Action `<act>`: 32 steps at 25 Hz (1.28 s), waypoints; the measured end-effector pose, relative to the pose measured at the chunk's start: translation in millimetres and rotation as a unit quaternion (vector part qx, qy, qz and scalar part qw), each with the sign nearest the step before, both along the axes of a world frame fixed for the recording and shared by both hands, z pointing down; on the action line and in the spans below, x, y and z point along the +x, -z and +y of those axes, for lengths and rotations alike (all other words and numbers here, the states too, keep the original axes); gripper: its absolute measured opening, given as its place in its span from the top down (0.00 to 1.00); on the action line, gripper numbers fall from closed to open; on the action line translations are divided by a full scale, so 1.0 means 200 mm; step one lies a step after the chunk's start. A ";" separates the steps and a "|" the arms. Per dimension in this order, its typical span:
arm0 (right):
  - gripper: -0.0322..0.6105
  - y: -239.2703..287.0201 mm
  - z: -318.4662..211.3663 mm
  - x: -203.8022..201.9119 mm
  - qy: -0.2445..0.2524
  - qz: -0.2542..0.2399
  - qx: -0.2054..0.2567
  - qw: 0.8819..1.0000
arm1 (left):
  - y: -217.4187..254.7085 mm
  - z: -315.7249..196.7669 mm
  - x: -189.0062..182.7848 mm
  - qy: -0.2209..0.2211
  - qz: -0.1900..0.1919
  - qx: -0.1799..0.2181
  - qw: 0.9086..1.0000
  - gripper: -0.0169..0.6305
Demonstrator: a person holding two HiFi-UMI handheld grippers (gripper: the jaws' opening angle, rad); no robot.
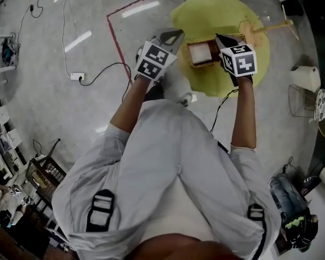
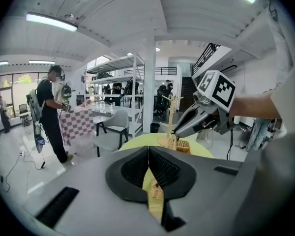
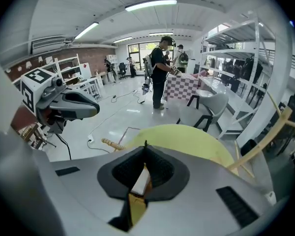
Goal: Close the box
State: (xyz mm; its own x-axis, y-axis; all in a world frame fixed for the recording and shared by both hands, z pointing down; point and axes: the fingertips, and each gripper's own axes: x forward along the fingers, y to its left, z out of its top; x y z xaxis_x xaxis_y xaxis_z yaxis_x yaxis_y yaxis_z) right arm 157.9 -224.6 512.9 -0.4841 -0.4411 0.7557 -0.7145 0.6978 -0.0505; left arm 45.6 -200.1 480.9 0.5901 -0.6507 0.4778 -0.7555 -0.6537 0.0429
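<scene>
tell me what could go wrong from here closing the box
The left gripper and right gripper are both shut and flank the wicker box; nudging it with closed tips might slide it across the yellow table. The wooden stand near the right gripper could get knocked.

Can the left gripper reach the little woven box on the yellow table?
Probably yes. The left gripper hangs just beside the woven box, with only bare yellow table showing between them. The right gripper is on the box's other side, out of the way. The left jaws are together, though.
</scene>
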 end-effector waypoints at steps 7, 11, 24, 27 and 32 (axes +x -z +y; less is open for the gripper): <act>0.90 -0.14 0.26 0.18 -0.010 -0.011 -0.019 1.000 | 0.00 0.19 0.17 0.001 -0.003 -0.003 1.000 0.93; 0.90 -0.26 0.32 0.24 -0.017 -0.018 -0.021 0.999 | -0.07 0.26 0.21 0.013 -0.003 -0.010 1.000 0.93; 0.90 -0.56 0.46 0.23 -0.018 -0.025 -0.043 0.999 | -0.25 0.50 0.10 0.060 -0.010 -0.041 0.997 0.93; 0.90 -0.60 0.47 0.23 -0.014 -0.019 -0.047 0.999 | -0.28 0.54 0.10 0.063 -0.011 -0.046 0.997 0.93; 0.90 -0.62 0.49 0.21 -0.019 -0.026 -0.054 0.998 | -0.28 0.56 0.08 0.060 -0.011 -0.049 0.997 0.93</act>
State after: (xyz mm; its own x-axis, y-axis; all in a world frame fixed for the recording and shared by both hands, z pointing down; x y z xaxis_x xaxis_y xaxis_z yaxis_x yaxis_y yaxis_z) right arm 200.7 -127.0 636.0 -0.5081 -0.3767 0.7746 -0.7349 0.6586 -0.1617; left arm 62.5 -87.3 537.5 0.4997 -0.6657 0.5543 -0.8295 -0.5520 0.0850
